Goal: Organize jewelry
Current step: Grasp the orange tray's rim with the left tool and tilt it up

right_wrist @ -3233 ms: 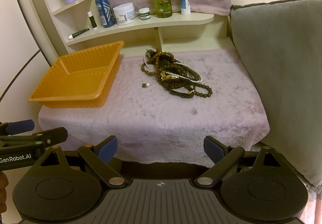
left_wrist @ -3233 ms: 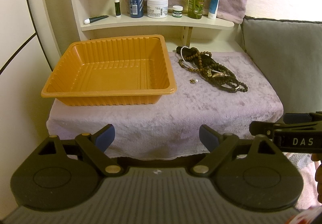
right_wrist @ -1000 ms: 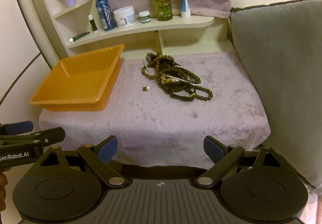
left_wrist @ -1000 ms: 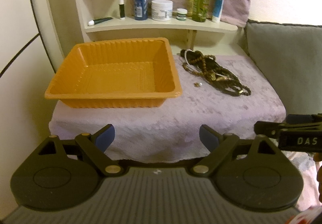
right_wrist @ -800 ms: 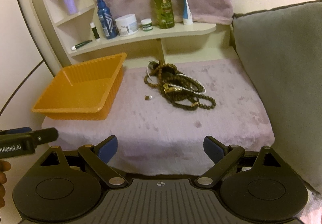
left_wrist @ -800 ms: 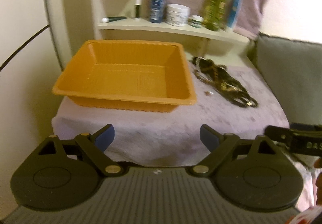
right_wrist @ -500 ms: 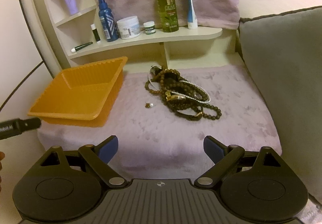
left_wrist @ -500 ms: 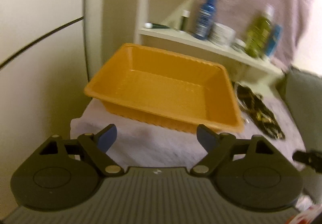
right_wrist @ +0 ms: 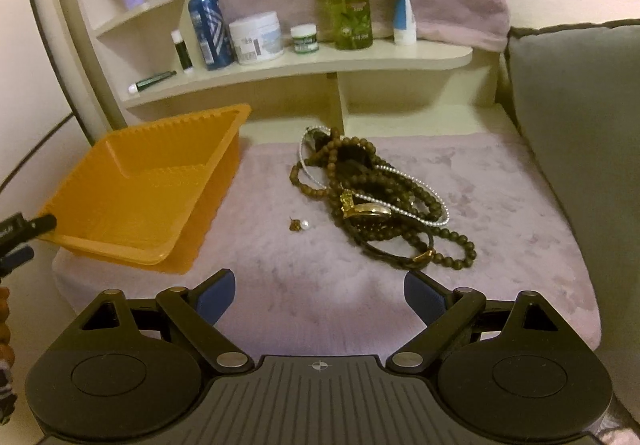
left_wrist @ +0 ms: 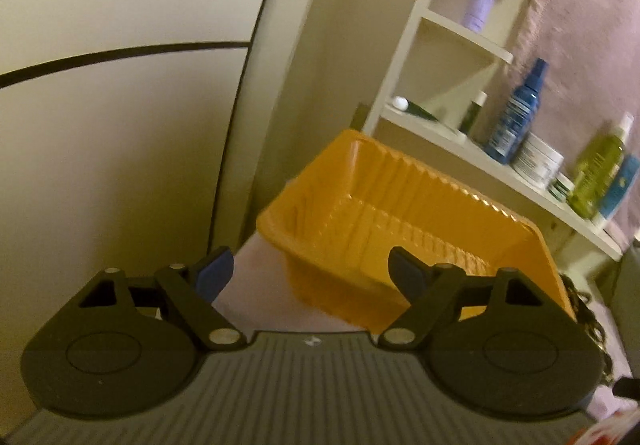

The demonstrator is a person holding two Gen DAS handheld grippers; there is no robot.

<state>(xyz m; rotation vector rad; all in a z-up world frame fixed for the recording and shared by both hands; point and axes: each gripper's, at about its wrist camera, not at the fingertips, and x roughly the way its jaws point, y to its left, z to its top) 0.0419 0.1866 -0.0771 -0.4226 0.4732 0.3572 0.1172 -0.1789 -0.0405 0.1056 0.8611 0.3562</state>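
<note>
Orange tray [right_wrist: 136, 197] at bench's left edge, empty; left gripper [left_wrist: 310, 271] at tray's near-left corner, jaws spread, just been closing slightly, nothing between them; pearl earring [right_wrist: 300, 225] mid-bench; bead necklace pile [right_wrist: 372, 197] just right; right gripper [right_wrist: 320, 295] jaws spread, empty.

Tangled bead necklaces [right_wrist: 376, 201] and small earring [right_wrist: 300, 224] on mauve cloth beside empty orange tray [right_wrist: 132, 221]

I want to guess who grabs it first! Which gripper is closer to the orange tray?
Left. The left gripper sits right at the tray's near corner, jaws open and empty, just narrowing. The right gripper hangs before the cloth, the tray off to its left.
</note>
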